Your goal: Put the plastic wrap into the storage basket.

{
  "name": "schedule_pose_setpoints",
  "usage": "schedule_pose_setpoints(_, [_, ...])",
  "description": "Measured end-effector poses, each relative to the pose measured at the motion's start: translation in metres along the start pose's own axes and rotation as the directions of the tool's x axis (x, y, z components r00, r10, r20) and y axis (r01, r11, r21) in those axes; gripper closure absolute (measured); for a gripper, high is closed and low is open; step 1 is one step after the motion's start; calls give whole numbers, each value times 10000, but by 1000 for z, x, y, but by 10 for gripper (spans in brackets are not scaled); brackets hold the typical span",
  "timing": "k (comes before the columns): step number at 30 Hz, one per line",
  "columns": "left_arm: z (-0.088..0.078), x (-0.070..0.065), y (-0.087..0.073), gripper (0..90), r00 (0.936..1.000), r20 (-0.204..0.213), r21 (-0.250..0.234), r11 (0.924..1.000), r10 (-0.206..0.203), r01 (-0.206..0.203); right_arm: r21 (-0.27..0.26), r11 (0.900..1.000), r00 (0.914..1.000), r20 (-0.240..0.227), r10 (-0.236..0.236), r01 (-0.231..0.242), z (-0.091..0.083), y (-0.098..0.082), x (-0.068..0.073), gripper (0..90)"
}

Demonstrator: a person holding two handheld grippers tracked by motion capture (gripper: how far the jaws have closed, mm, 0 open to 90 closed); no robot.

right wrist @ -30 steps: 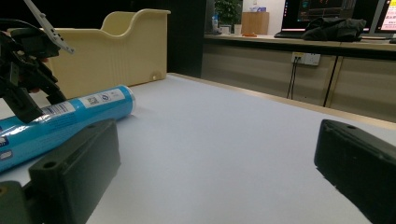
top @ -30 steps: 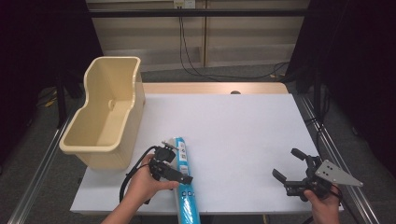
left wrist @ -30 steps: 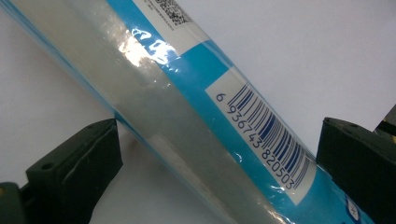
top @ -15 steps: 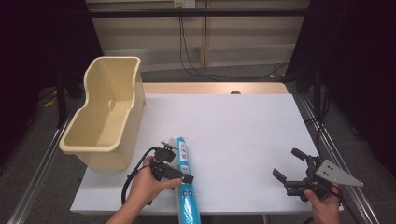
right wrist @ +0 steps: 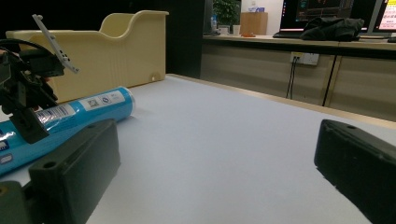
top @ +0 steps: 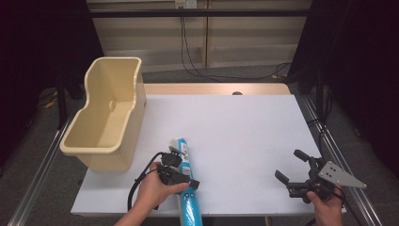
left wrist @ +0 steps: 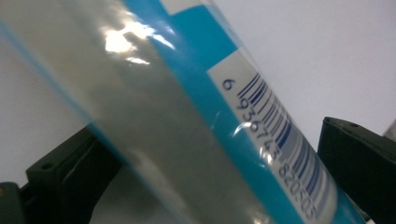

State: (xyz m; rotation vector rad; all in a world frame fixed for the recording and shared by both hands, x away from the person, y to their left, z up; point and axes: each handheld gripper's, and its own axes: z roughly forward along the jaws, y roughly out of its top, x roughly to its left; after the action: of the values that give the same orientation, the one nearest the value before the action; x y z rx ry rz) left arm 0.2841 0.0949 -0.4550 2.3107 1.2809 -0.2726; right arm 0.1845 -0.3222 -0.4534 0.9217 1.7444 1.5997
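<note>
A blue tube (top: pixel 190 208) with a white label and barcode lies lengthwise on the white table (top: pixel 235 127), near the front edge. My left gripper (top: pixel 185 179) sits over the tube's middle, open, one jaw on each side of it. Close up, the tube (left wrist: pixel 196 116) crosses diagonally between those two black jaws, which stand wide apart. My right gripper (top: pixel 288 165) is open near the front right corner, holding nothing. Looking along its jaws (right wrist: pixel 215 172), the tube (right wrist: pixel 88 109) and the left gripper (right wrist: pixel 28 93) lie off to the left.
A tall cream plastic bin (top: pixel 136 94) stands on the table's left side, open on top and empty inside; its wall (right wrist: pixel 107 56) rises behind the tube. Metal frame rails run along both table sides. Desks and monitors stand beyond the far edge.
My left gripper has shifted slightly toward me along the tube. The tube, the bin and the right gripper have stayed where they were.
</note>
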Motion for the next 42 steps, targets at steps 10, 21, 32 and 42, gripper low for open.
schedule_pose_setpoints(10, [-3, 4, 6, 53, 9985, -39, 342, 9979, -547, 548, 28, 10000, 10000, -28, -12, 12, 0, 0, 1, 0])
schedule_pose_setpoints(21, [-4, -1, 14, 142, 9982, -278, 681, 9962, -529, 547, 29, 10000, 10000, -56, -29, 29, 1, 0, 1, 0])
schedule_pose_setpoints(32, [-15, 10, 34, 253, 9894, -1375, 1594, 9869, 458, -235, 75, 9999, 10000, -54, -77, 77, 1, -1, 0, 0])
schedule_pose_setpoints(42, [-18, 20, 42, 288, 9825, -1779, 1814, 9832, 549, -221, 83, 9999, 10000, -25, -86, 86, 1, -1, -1, 0])
